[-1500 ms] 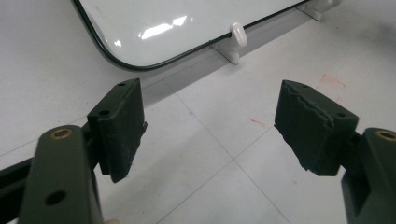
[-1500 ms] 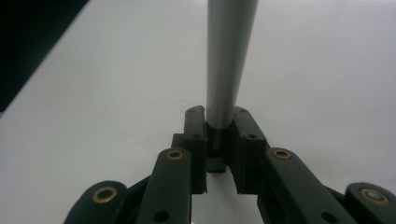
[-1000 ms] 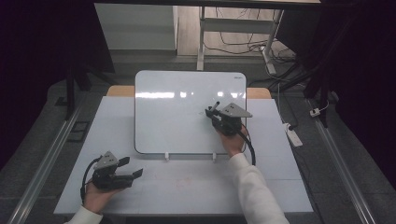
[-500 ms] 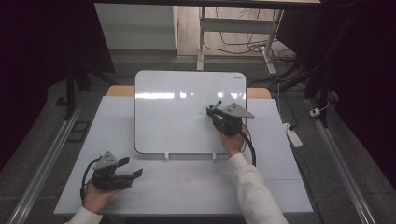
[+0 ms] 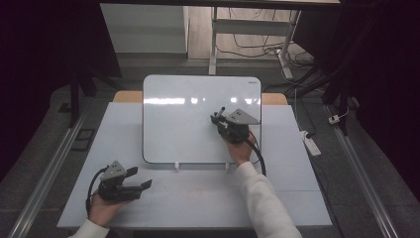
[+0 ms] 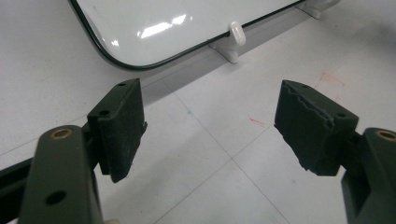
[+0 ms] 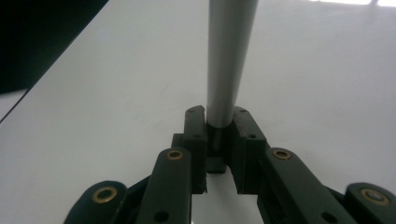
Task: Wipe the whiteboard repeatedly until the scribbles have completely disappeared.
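Observation:
A whiteboard (image 5: 188, 119) stands tilted on two small white feet at the middle of the table. My right gripper (image 5: 218, 119) is over the board's right part, shut on a grey marker (image 7: 229, 56) that runs forward from the jaws toward the board surface. The marker's dark tip (image 5: 222, 109) points up and left in the high view. My left gripper (image 5: 141, 179) rests at the table's front left, held in a hand, open with nothing between its pads (image 6: 122, 126). The board's lower left corner (image 6: 135, 65) and one white foot (image 6: 236, 35) lie ahead of it.
The white table (image 5: 198, 198) has faint red marks (image 6: 331, 79) on its surface. A power strip (image 5: 311, 143) lies off the table's right edge. Desk legs and cables stand behind the table. A metal rail (image 5: 44, 173) runs along the left.
The right gripper with the marker has shifted very slightly on the board. The left gripper has stayed in place.

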Action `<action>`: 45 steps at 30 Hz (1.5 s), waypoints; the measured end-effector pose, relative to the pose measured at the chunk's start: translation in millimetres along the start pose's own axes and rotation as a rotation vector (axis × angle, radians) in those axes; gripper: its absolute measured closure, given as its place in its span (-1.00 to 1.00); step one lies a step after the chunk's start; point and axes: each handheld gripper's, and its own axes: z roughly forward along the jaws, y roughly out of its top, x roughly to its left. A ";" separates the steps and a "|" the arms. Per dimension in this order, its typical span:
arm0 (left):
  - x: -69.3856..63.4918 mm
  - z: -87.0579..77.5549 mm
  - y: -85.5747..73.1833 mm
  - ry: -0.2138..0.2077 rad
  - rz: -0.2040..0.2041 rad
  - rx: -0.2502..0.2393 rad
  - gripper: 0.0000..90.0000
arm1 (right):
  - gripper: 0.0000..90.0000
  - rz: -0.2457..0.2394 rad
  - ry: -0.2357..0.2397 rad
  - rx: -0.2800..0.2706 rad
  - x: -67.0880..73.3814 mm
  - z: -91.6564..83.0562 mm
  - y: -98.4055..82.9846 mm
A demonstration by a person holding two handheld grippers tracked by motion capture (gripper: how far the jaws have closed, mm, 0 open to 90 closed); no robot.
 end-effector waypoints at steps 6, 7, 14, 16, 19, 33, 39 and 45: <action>2.3 1.4 0.1 0.000 -0.006 0.002 -0.44 | 0.73 -0.021 0.055 0.021 13.3 6.5 -1.4; 2.0 1.4 0.2 -0.001 -0.003 0.003 -0.44 | 0.73 -0.036 0.054 0.025 15.7 7.3 -1.8; 2.3 -0.7 -0.2 0.001 -0.007 -0.005 -0.44 | 0.73 0.021 -0.030 -0.010 -5.6 2.7 6.9; 2.1 0.6 0.0 -0.001 -0.005 -0.001 -0.44 | 0.73 0.031 -0.054 -0.020 -13.8 1.6 11.3; 1.6 0.6 0.1 0.000 -0.002 -0.001 -0.44 | 0.73 0.061 -0.072 -0.035 -24.2 2.2 16.8; 0.3 -0.4 0.4 -0.001 0.000 -0.005 -0.44 | 0.73 0.023 -0.010 0.001 -5.4 -1.2 2.1; 0.2 -0.2 0.6 0.002 0.000 -0.002 -0.44 | 0.73 -0.030 0.055 0.012 18.8 8.5 -4.6; 0.7 -1.0 0.2 0.001 -0.005 -0.009 -0.44 | 0.73 0.037 -0.039 -0.027 -10.1 -5.9 -1.8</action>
